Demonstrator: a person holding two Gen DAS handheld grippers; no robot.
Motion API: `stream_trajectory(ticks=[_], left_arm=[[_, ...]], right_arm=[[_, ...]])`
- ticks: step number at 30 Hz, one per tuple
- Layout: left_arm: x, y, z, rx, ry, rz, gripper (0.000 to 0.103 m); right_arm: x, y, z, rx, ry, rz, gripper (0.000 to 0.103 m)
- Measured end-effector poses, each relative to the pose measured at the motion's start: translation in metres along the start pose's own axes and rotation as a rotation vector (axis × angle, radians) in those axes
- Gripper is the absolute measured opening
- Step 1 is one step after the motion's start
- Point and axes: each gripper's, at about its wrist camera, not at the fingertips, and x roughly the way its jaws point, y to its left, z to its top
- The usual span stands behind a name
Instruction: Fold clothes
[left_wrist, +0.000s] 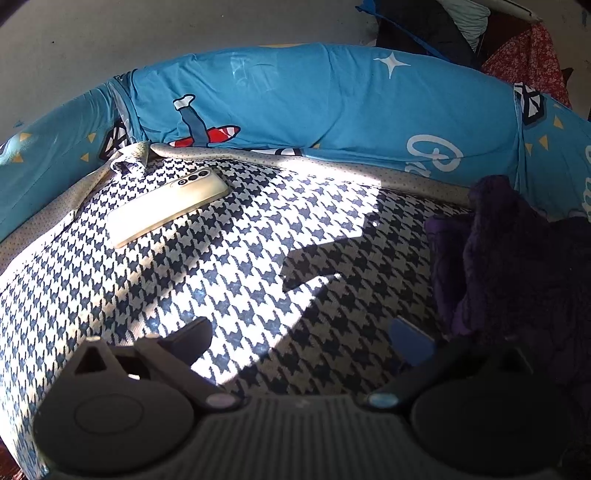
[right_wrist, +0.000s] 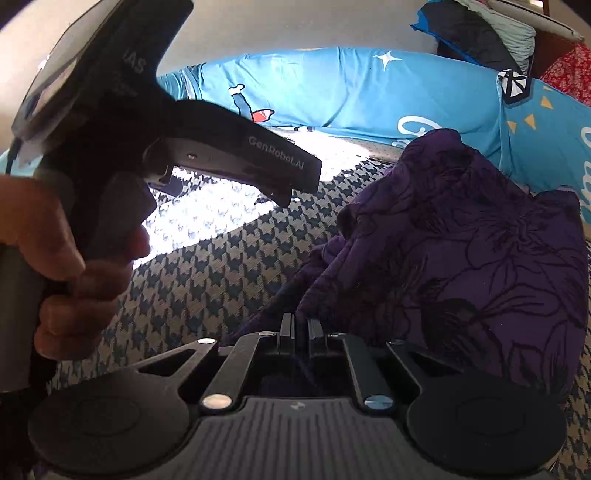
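Right gripper (right_wrist: 301, 326) pinches purple floral cloth (right_wrist: 480, 251); left gripper (left_wrist: 303, 339) (marked "GenRobot.AI") gapes over houndstooth blanket (left_wrist: 221, 277).

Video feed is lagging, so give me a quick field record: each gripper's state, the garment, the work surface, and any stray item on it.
left gripper: open, empty, above the bedcover
right gripper: shut on purple garment
purple garment: crumpled heap, dark floral outline print, not folded
surface: houndstooth bedcover, part sunlit
stray item: phone lying face down, apart from garment
behind: blue cartoon-print bolster
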Motion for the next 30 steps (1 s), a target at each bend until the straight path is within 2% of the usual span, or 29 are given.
stream_trajectory(ticks=[4, 7, 14, 18, 22, 25, 30], left_arm=[[-0.004, -0.009, -0.002, 0.041, -0.013, -0.054, 0.103], [-0.006, -0.019, -0.002, 0.076, -0.038, -0.075, 0.103], [0.002, -0.036, -0.002, 0.125, -0.028, -0.118, 0.103], [0.007, -0.034, 0.000, 0.100, 0.004, -0.155, 0.103], [-0.005, -0.028, 0.004, 0.085, -0.046, -0.173, 0.103], [-0.014, -0.028, 0.008, 0.094, -0.081, -0.217, 0.103], [-0.013, -0.041, 0.006, 0.143, -0.064, -0.276, 0.103]], right_arm=[[0.000, 0.003, -0.003, 0.006, -0.017, 0.010, 0.030], [-0.004, 0.005, -0.003, 0.008, -0.030, 0.027, 0.037], [-0.015, 0.004, -0.005, 0.014, -0.026, 0.021, 0.039], [-0.020, 0.002, -0.010, 0.055, -0.025, 0.021, 0.040], [-0.025, 0.007, -0.014, 0.050, -0.031, 0.030, 0.048], [-0.028, 0.018, -0.019, 0.016, -0.023, 0.064, 0.050], [-0.031, 0.030, -0.028, 0.000, 0.008, 0.106, 0.050]])
